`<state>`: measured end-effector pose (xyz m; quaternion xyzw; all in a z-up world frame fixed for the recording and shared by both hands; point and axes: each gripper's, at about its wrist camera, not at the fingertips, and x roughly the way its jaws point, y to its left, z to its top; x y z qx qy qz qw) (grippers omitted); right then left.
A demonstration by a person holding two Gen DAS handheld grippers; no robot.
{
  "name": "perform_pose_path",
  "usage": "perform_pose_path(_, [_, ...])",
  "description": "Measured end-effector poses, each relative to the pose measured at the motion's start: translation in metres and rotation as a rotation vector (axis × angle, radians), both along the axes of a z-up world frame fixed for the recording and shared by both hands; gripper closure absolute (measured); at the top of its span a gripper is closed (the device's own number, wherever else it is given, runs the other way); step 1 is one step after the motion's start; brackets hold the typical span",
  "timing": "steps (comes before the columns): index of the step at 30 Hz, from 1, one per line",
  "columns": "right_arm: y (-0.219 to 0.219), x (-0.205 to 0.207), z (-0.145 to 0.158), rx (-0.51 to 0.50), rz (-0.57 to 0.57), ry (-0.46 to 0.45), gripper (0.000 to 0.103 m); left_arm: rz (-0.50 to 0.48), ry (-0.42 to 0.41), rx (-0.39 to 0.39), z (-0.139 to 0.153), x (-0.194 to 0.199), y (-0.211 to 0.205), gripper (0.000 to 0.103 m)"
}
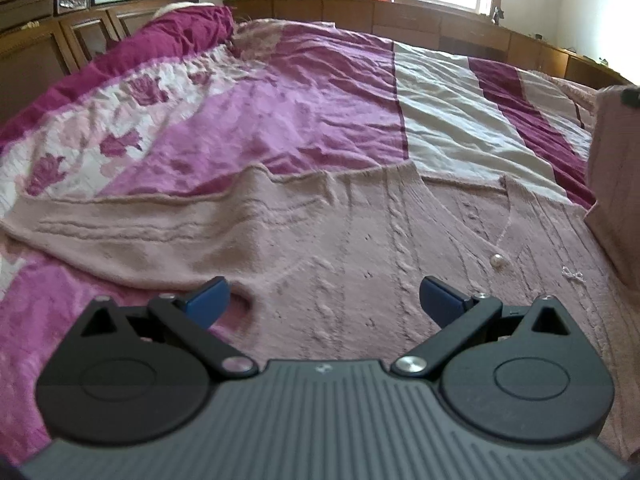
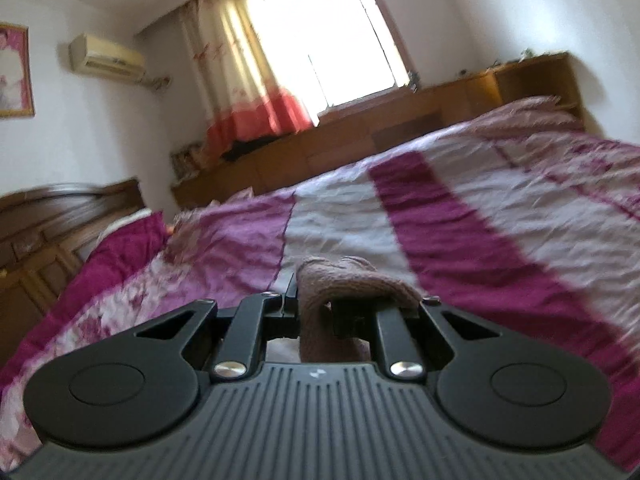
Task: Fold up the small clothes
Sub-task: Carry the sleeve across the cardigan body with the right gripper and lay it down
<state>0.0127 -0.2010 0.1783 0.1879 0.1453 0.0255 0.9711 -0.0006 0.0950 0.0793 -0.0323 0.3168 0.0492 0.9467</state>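
A pale pink cable-knit cardigan (image 1: 360, 240) with a pearl button lies spread on the bed, one sleeve (image 1: 120, 232) stretched out to the left. My left gripper (image 1: 324, 300) hovers just above its near part, jaws wide open with nothing between the blue pads. At the right edge of the left wrist view a raised fold of the same knit (image 1: 612, 184) hangs lifted. In the right wrist view my right gripper (image 2: 316, 304) is shut on a bunch of that pink knit (image 2: 344, 284), which drapes over its fingers above the bedspread.
The bed is covered by a magenta, pink and white patchwork bedspread (image 1: 320, 100). A dark wooden headboard (image 1: 60, 20) stands at the left. Low wooden cabinets (image 1: 440, 20) run under the window (image 2: 320, 40) along the far side. A second pink knit piece (image 2: 528, 112) lies at the far right.
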Motion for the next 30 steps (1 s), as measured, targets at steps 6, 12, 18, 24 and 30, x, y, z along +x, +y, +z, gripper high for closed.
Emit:
perform_pose_path(6, [0.049,0.007,-0.043,-0.006,0.081,0.112,0.088,0.015,-0.009,0.012,0.003,-0.004,0.007,0.000])
perform_pose_path(12, [0.066,0.024,-0.093,0.008,0.130,0.216,0.088,0.015,0.012,0.012,-0.004,-0.003,0.010,0.000])
perform_pose_path(18, [0.080,0.031,-0.119,0.008,0.190,0.290,0.087,0.005,0.023,0.017,-0.007,-0.004,0.009,0.000])
perform_pose_path(24, [0.087,0.030,-0.127,0.040,0.252,0.351,0.053,-0.004,0.019,0.020,-0.007,-0.005,0.007,0.000])
perform_pose_path(30, [0.084,0.021,-0.129,0.102,0.296,0.372,0.026,-0.005,0.024,0.021,-0.008,-0.004,0.005,0.000])
